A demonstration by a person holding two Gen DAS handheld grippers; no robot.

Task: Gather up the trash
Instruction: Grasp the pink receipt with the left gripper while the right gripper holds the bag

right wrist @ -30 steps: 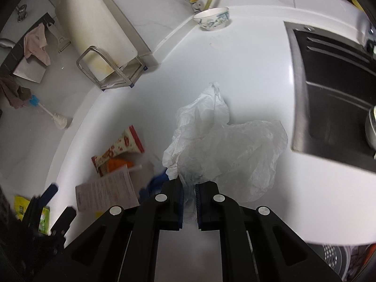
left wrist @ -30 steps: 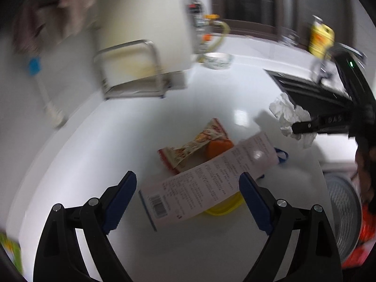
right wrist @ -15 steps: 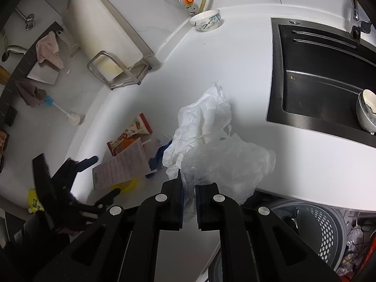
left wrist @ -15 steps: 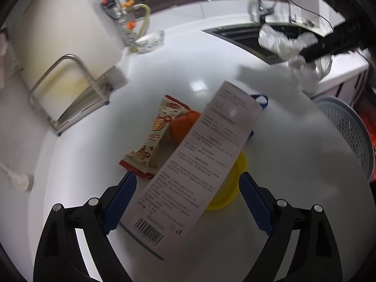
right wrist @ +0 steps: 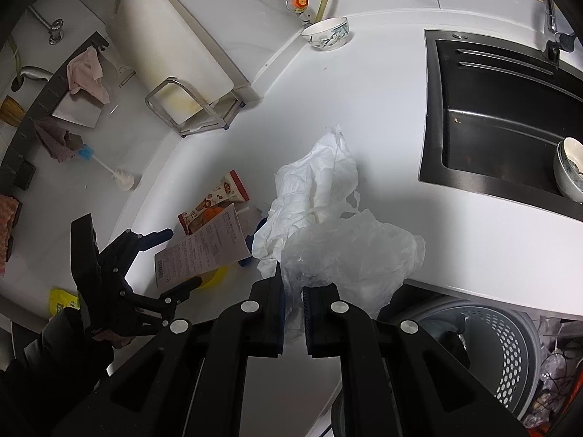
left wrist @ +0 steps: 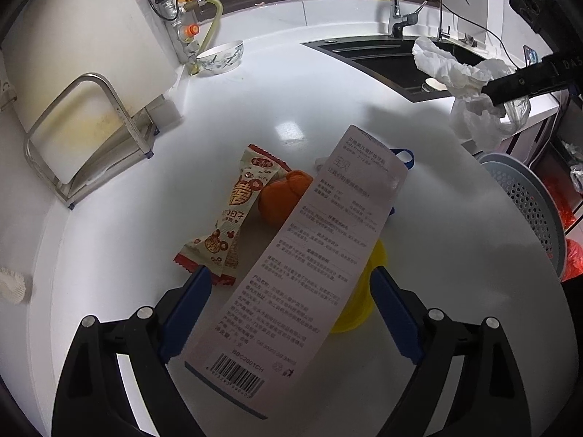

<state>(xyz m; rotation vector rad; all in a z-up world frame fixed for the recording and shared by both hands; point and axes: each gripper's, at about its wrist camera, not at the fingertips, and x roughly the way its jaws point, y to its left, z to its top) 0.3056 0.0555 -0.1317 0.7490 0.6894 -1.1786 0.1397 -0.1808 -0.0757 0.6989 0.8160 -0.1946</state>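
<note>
Both views are dim and cool-toned, with strong fisheye bending and black vignette at the corners. An overhead light leaves a small glare patch on the glossy white tabletop point(left wrist: 288, 131). Soft shadows spread beneath the crumpled plastic point(right wrist: 349, 255). Focus is fairly sharp, without motion blur.

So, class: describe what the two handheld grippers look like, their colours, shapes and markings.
Both the left gripper and the right gripper have glossy black angular arms with round silver bolts and blue fingertip pads. Pale lettering marks the right one's side.
</note>
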